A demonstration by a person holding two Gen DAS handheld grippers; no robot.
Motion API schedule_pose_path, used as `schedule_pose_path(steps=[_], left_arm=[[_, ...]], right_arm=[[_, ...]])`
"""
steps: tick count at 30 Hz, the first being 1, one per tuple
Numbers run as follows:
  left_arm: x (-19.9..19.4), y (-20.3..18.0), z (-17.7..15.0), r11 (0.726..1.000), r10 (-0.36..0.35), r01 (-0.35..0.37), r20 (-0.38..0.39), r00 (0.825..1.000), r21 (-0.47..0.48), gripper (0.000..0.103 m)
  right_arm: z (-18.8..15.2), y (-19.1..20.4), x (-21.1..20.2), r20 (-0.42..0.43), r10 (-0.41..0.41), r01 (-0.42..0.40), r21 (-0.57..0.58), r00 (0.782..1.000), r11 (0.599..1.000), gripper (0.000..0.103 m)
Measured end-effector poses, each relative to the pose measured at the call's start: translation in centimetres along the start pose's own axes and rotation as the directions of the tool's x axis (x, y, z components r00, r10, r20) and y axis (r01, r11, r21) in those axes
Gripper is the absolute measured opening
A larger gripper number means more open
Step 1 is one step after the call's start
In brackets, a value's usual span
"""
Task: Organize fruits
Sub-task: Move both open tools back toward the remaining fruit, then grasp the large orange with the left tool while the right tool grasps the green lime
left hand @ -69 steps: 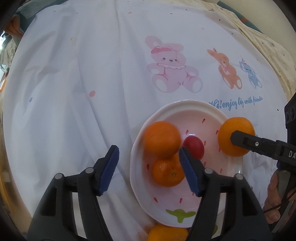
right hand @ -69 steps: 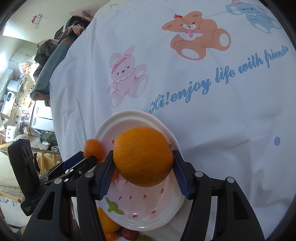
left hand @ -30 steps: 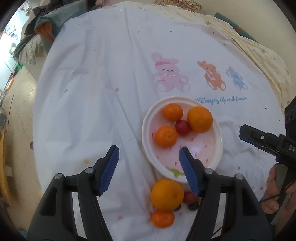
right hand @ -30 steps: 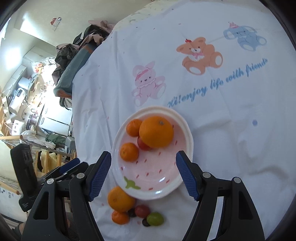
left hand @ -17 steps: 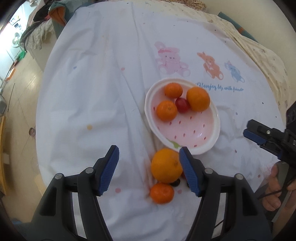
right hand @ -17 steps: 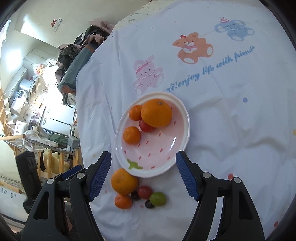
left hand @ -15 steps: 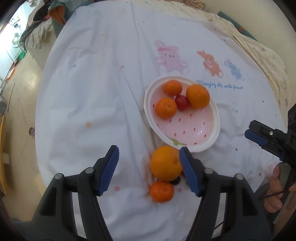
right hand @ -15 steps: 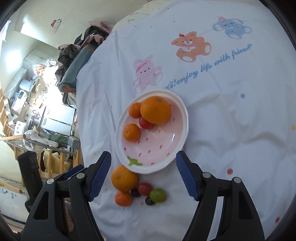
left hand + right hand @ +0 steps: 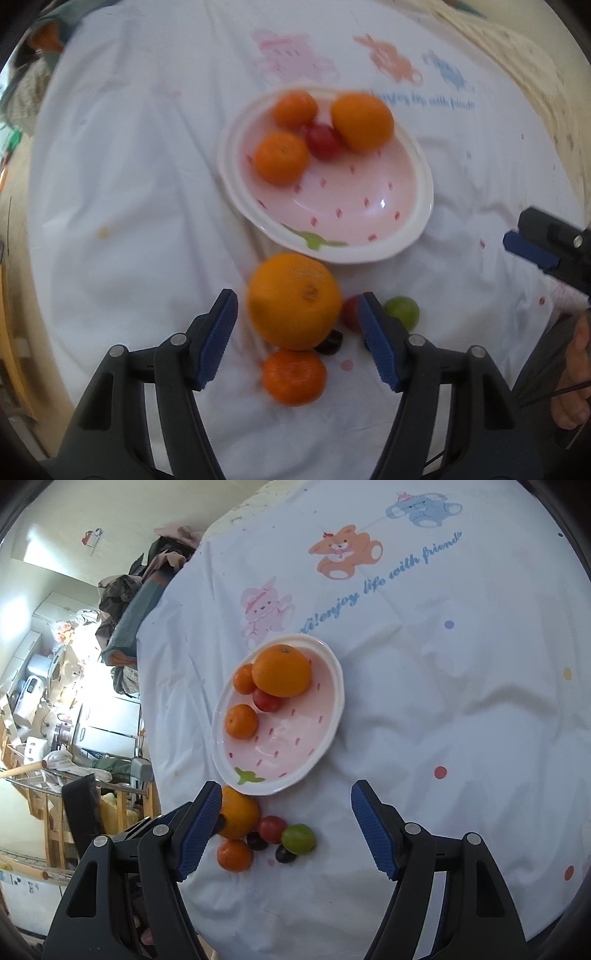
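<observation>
Tablecloth (image 9: 461, 709): white, cartoon-printed, wrinkled; broad bare cloth on the plate's right, and the table edge drops off close behind the fruit cluster on the left.
Plate (image 9: 334, 716): pink, strawberry-patterned, white rim; holds one large orange (image 9: 282, 670), two mandarins and a red fruit crowded at its far end, near half bare.
Left gripper (image 9: 295, 328): jaws open, straddling the loose orange (image 9: 293, 301) just off the plate's near rim, pads not visibly touching it.
Right gripper (image 9: 286, 829): jaws wide, empty, above the cloth.
Small loose fruit: mandarin (image 9: 293, 376), red fruit (image 9: 271, 829), green fruit (image 9: 299, 839), two dark fruits, clustered touching.
</observation>
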State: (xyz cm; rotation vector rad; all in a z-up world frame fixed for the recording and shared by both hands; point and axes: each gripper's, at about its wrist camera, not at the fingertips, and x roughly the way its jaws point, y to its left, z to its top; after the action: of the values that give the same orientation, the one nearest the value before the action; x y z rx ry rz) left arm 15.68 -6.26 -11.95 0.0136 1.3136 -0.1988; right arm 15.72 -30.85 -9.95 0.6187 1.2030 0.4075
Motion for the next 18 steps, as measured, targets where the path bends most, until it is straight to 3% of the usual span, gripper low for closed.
schedule_pose_path(steps=[4, 8, 13, 18], left_arm=[[1.0, -1.1, 0.1, 0.996, 0.068, -0.068, 0.003, 0.998, 0.059, 0.064], [1.6, -0.9, 0.4, 0.993, 0.093, -0.093, 0.004, 0.996, 0.071, 0.064], [2.4, 0.1, 0.3, 0.998, 0.053, -0.053, -0.046, 0.997, 0.019, 0.064], [2.0, -0.2, 0.1, 0.998, 0.051, -0.049, -0.037, 0.998, 0.043, 0.059]], right_arm=[[0.0, -0.4, -0.1, -0.003, -0.004, 0.004, 0.000, 1.000, 1.000, 0.075], [0.0, -0.5, 0.1, -0.006, -0.009, 0.009, 0.003, 1.000, 1.000, 0.075], [0.0, 0.0, 0.3, -0.005, -0.020, 0.019, -0.020, 1.000, 1.000, 0.075], [-0.1, 0.3, 0.7, -0.014, -0.036, 0.036, -0.035, 0.999, 0.999, 0.075]])
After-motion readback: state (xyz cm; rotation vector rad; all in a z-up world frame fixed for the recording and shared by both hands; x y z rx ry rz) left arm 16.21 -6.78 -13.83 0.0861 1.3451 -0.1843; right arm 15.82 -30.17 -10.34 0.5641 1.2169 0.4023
